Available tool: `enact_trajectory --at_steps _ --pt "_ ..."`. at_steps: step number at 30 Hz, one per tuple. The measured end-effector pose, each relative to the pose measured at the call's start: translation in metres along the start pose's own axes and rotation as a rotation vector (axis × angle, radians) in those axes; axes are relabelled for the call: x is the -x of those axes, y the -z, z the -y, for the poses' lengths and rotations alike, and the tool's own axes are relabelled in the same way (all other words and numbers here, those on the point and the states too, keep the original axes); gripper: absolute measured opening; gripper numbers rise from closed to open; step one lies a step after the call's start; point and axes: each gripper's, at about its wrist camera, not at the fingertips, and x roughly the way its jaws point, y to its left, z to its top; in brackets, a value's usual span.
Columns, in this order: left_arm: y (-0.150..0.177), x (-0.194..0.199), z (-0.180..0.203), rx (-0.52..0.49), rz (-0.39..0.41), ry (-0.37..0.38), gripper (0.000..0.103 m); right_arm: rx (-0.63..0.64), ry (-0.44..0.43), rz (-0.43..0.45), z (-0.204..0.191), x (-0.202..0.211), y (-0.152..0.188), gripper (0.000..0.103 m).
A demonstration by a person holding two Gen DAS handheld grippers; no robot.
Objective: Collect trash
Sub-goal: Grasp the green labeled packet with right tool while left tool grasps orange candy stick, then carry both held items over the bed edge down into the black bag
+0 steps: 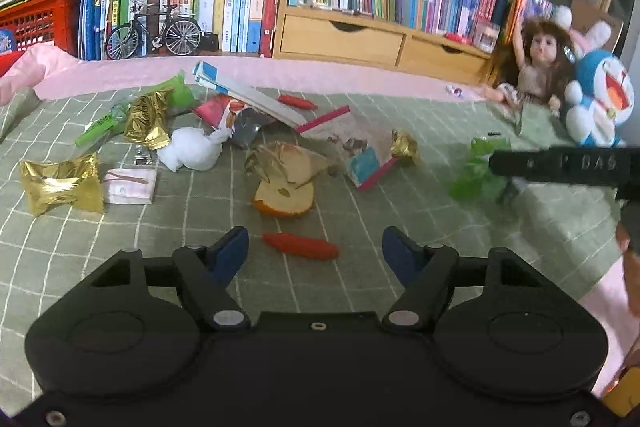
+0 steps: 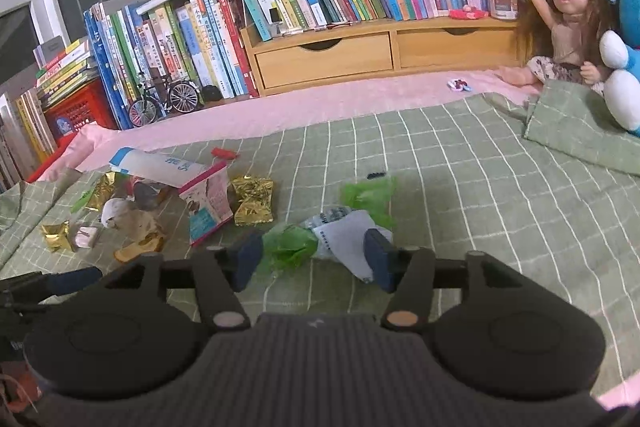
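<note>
Two claws are hovering over the trash on the bed [image 2: 460, 163]. Right claw [image 2: 314, 259] is spread, straddling a green-and-white wrapper [image 2: 332, 231], pads not yet pressing; probably light, crinkly, slippery, best pinched mid-body. Left claw [image 1: 315, 251] is spread, empty, just short of a red wrapper [image 1: 300, 245].

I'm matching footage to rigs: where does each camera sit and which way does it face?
Left wrist: on the left gripper, looking down over the red wrapper toward the books; the right gripper's finger shows at right.
Right wrist: on the right gripper, open jaws astride the green wrapper.
Shared: green checked sheet, doll, model bicycle.
</note>
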Motion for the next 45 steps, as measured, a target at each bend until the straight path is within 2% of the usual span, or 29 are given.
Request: enact_trajectory --at_steps 4,7,12,18,20,22,32,45 --pt "0.001 -0.007 0.001 -0.010 0.001 -0.016 0.068 0.029 0.036 0.017 -0.003 -0.006 -0.004 0.086" --pt "0.000 -0.009 0.003 -0.024 0.004 -0.019 0.067 0.027 0.048 0.018 -0.002 -0.009 -0.004 0.088" --pt "0.001 -0.013 0.007 -0.057 0.005 -0.034 0.067 0.029 0.067 -0.024 0.001 -0.024 -0.004 0.090" --pt "0.003 -0.015 0.013 -0.115 0.002 -0.051 0.067 -0.001 0.036 -0.073 0.002 -0.036 0.000 0.090" --pt "0.004 -0.014 0.015 -0.132 0.006 -0.069 0.058 -0.001 0.021 -0.080 0.001 -0.036 0.002 0.084" --pt "0.004 -0.013 0.015 -0.145 0.009 -0.061 0.042 0.005 0.018 -0.071 -0.001 -0.033 0.004 0.078" --pt "0.005 0.000 0.019 -0.157 0.006 -0.026 0.042 0.067 -0.033 -0.040 -0.017 -0.008 0.009 0.077" --pt "0.009 0.052 0.024 -0.151 0.053 0.010 0.042 0.030 -0.127 0.012 -0.027 0.044 0.024 0.077"
